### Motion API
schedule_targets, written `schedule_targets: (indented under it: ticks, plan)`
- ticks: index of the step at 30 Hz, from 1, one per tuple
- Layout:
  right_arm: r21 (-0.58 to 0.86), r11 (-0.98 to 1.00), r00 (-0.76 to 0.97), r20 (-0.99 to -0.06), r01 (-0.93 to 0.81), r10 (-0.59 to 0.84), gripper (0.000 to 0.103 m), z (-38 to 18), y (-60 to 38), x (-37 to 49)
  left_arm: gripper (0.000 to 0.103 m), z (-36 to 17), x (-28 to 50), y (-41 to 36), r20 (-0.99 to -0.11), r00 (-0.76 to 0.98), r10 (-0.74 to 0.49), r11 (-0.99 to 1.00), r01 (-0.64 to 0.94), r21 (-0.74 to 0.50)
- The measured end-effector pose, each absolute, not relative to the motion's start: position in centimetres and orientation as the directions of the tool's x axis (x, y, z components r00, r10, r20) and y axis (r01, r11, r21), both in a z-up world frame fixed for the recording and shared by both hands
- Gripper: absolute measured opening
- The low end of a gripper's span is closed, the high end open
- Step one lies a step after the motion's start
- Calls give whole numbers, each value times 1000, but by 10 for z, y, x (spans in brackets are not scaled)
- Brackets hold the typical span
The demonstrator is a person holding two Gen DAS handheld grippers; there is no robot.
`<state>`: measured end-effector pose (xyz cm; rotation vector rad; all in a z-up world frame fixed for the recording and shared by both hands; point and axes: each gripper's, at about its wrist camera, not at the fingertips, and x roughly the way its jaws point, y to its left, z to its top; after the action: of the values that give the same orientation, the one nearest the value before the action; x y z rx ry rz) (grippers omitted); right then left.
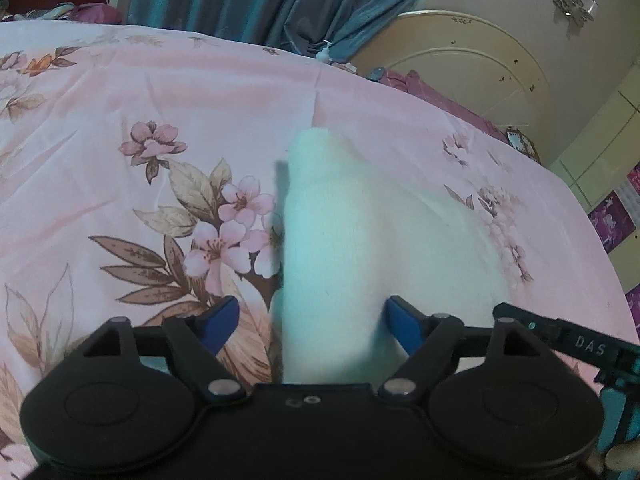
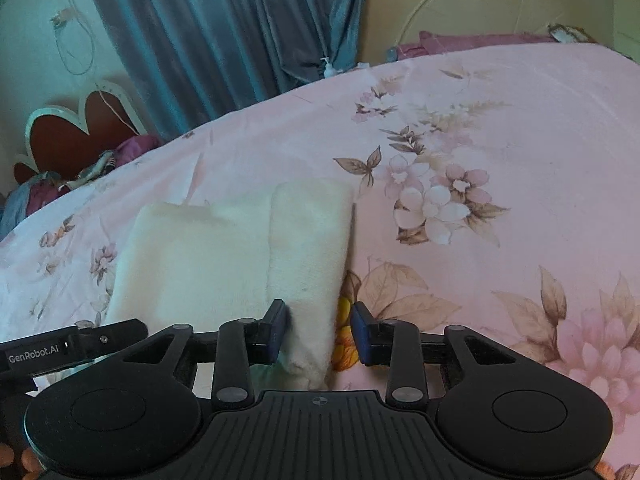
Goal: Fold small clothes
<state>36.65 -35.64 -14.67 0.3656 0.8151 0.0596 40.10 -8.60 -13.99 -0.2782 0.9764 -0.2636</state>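
A small white fleecy garment [image 1: 332, 240] lies on the pink floral bedsheet [image 1: 120, 92]; its left edge is folded up over itself. My left gripper [image 1: 310, 326] is open, its blue-tipped fingers [image 1: 220, 322] either side of the garment's near end, apart from it. In the right wrist view the same garment [image 2: 192, 256] lies flat with a folded strip [image 2: 312, 240] along its right side. My right gripper [image 2: 320, 334] is open around the strip's near end; the left finger [image 2: 276, 332] touches the cloth.
The pink sheet [image 2: 500, 120] covers the whole bed. Blue curtains [image 2: 224, 28] hang behind it, a cream arched headboard [image 1: 472, 64] stands at the far end, and crumpled purple bedding [image 2: 80, 172] lies at the bed's far left edge.
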Motion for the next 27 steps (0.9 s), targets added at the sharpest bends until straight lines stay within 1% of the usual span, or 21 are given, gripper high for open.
schedule_targets:
  ticks: [2, 3, 4, 9, 10, 12, 16, 20, 21, 22, 23, 24, 25, 27]
  plan:
    - [355, 930, 687, -700, 97, 196, 43, -148, -360, 367, 85, -141, 403, -86, -773, 532, -346, 932, 98, -350]
    - [365, 925, 688, -699, 107, 196, 50, -148, -364, 367, 85, -142, 404, -86, -772, 531, -350, 931, 102, -351]
    - [388, 915, 691, -692, 111, 209, 52, -148, -367, 367, 86, -142, 404, -85, -772, 529, -353, 930, 105, -353]
    - [527, 842, 707, -639, 116, 302, 53, -146, -384, 369, 83, -139, 408, -82, -762, 519, -387, 914, 111, -389]
    - [547, 831, 700, -634, 104, 330, 58, -147, -385, 372, 83, -140, 409, -83, -761, 515, -395, 912, 116, -394]
    - [567, 819, 681, -632, 83, 369, 63, -152, -381, 378, 83, -142, 411, -85, -760, 506, -408, 907, 128, -402]
    - [587, 806, 650, -641, 72, 409, 63, -166, -375, 387, 83, -146, 416, -88, -753, 495, -433, 897, 157, -413]
    - [632, 772, 649, -613, 62, 450, 63, -177, -381, 391, 83, -149, 417, -89, -746, 488, -453, 888, 177, -423]
    - [646, 761, 645, -606, 59, 465, 63, -178, -382, 392, 79, -149, 416, -90, -745, 487, -456, 887, 183, -423]
    - [657, 752, 642, -600, 55, 478, 63, -179, -382, 393, 73, -149, 416, -92, -741, 484, -465, 883, 190, -430]
    - [661, 749, 636, -598, 48, 487, 63, -178, -381, 392, 60, -149, 416, -92, -734, 470, -490, 869, 194, -456]
    - [651, 758, 632, -603, 38, 486, 57, -178, -379, 392, 56, -149, 417, -93, -734, 467, -494, 865, 179, -469]
    - [650, 759, 628, -604, 32, 491, 50, -178, -377, 392, 54, -149, 417, -94, -732, 465, -497, 863, 176, -474]
    - [657, 753, 632, -597, 32, 494, 48, -181, -378, 393, 50, -151, 417, -92, -729, 463, -504, 857, 167, -487]
